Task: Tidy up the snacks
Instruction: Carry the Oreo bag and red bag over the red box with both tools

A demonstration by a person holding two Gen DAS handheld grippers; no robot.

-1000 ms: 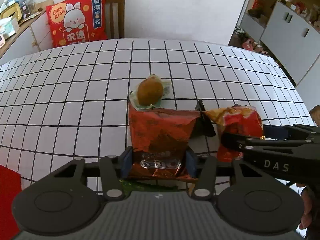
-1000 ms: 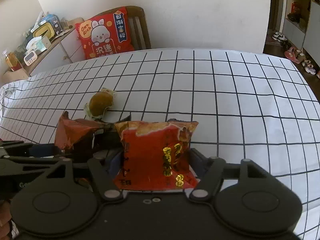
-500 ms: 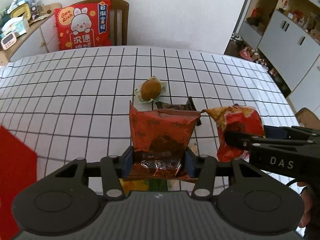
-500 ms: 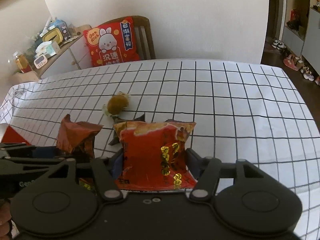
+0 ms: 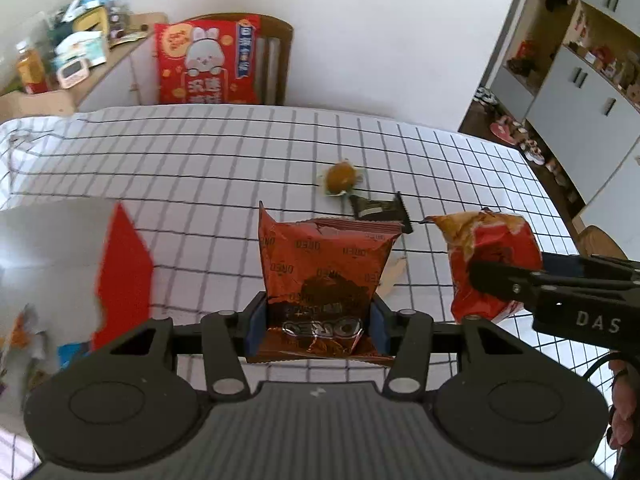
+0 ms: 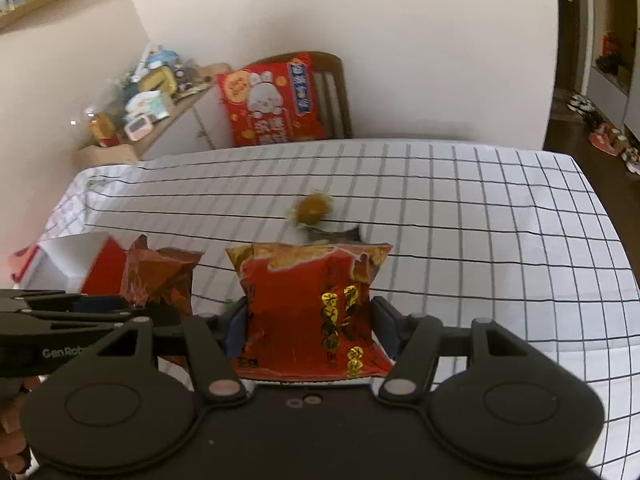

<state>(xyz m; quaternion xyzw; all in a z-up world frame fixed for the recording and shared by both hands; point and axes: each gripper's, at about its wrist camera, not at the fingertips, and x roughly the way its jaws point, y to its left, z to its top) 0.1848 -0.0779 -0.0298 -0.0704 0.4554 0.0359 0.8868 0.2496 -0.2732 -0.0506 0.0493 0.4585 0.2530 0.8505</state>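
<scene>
- Left wrist view: the left gripper holds a dark orange foil Oreo snack bag upright; its jaws are closed on the lower part of the bag, one blue pad on each side.
- To the right in this view, the right gripper holds a red and yellow crinkled snack bag above the white counter with black grid lines.
- On the counter, near its middle, lies a round brown pastry in a clear wrapper, and just beside it a small dark brown snack packet.
- Near the left edge of the counter there is a red and white box; it is blurred.
- Right wrist view: the jaws of the right gripper grip the red and yellow bag on both sides, and the bag stands upright.
- To the left, the left gripper carries the Oreo bag in front of the box.
- The pastry lies past the bag, on the middle of the counter.
- A red rabbit-print cushion leans on a wooden chair behind the far edge.
</scene>
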